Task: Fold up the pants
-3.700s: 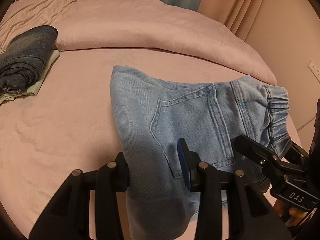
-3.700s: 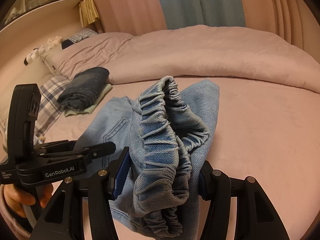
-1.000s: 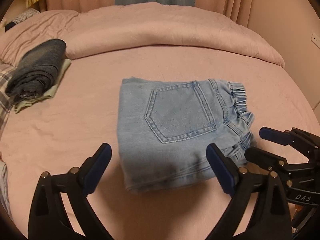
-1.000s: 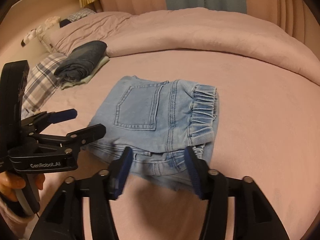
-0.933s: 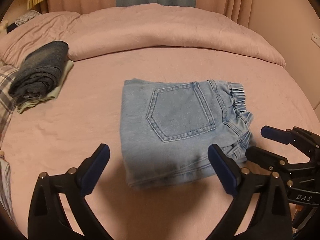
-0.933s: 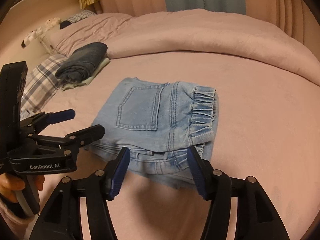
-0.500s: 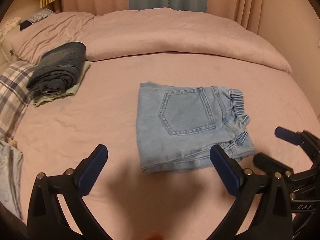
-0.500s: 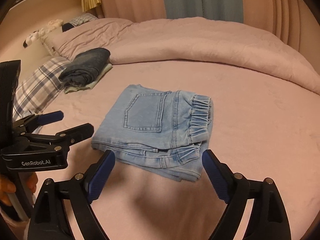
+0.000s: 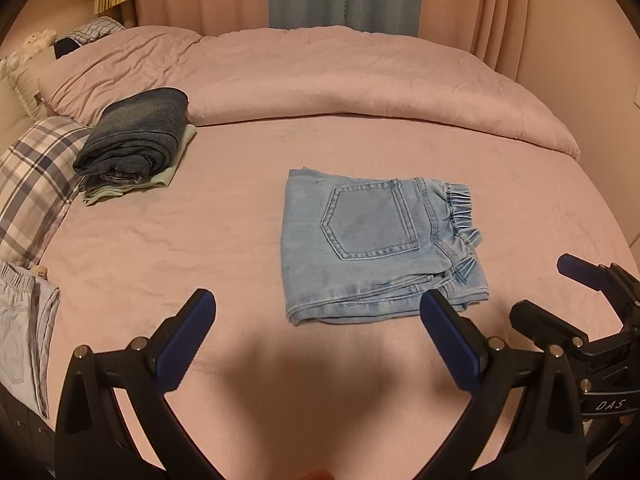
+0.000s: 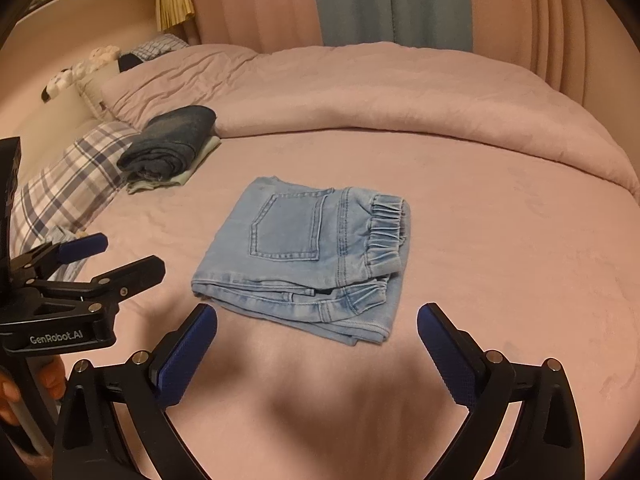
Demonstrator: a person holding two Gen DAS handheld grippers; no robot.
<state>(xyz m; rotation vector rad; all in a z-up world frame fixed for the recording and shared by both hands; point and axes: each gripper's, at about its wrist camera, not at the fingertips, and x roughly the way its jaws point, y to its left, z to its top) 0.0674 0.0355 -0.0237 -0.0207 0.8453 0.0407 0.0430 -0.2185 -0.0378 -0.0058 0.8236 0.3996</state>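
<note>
The light-blue denim pants (image 9: 372,240) lie folded in a flat square on the pink bed sheet (image 9: 200,240), back pocket up, elastic waistband to the right. My left gripper (image 9: 316,300) hangs open just short of their near edge, nothing between its blue pads. In the right wrist view the pants (image 10: 304,248) sit ahead of my right gripper (image 10: 317,314), whose jaws are opening wide and hold nothing. Each gripper shows in the other's view: the right gripper (image 9: 544,288) at the right edge, the left gripper (image 10: 128,254) at the left, open, with a hand (image 10: 12,392) on its handle.
A folded dark denim stack (image 9: 136,140) on a pale green cloth rests at the back left. Beside it lies a plaid pillow (image 9: 32,176). A rolled pink duvet (image 9: 340,80) runs across the back. Another pale garment (image 9: 24,320) lies at the left edge.
Both grippers let go of the pants, which now lie folded on the sheet. Over the last second both drew back and up, and the right jaws spread wide.
</note>
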